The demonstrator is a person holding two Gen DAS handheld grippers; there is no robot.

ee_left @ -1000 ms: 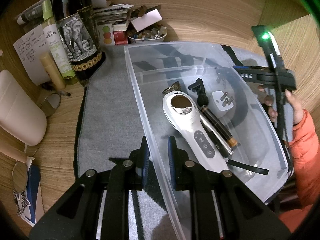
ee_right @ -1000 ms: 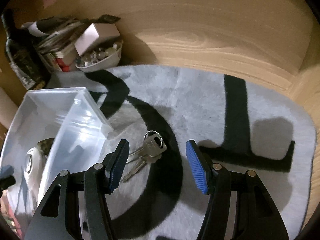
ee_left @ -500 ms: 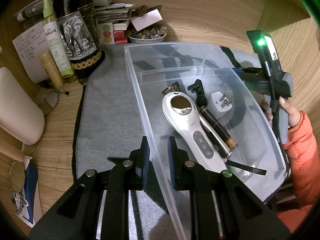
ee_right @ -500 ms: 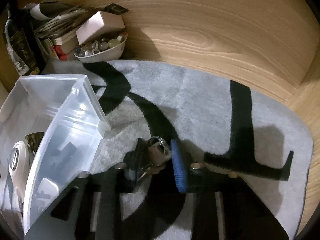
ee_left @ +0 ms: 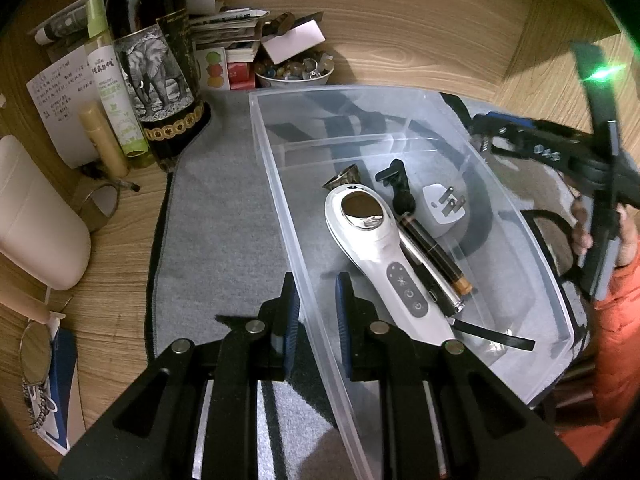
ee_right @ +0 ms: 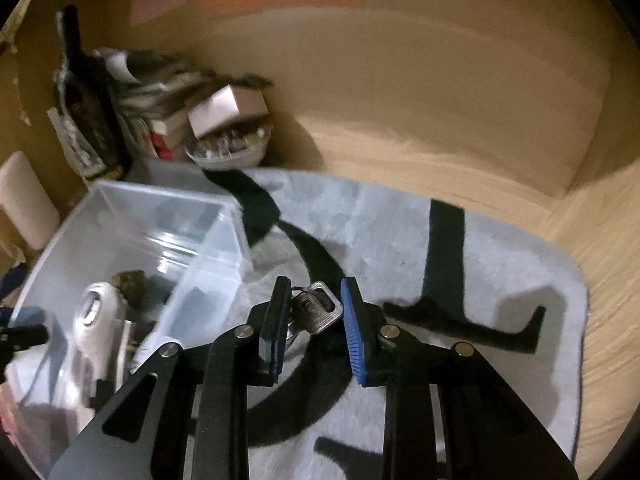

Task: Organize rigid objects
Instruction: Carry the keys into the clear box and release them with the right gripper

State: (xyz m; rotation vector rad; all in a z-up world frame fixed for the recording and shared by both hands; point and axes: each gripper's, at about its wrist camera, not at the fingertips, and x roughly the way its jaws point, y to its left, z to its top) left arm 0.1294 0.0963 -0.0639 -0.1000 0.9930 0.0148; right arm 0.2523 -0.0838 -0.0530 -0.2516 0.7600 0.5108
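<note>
Left claw is clamped on the near wall of the clear bin, unmoved since the earlier frames; the white handheld device and white plug lie inside. Right claw has just closed on the keys, which now hang clear of the grey rug, just right of the bin's corner. Open rug lies to the right, the wooden bench beyond.

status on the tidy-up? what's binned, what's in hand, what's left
Binned: white handheld device, plug adapter and a dark tube lie in the clear bin. In hand: right gripper holds the keys; left gripper clamps the bin wall. Left: dropping the keys in.
</note>
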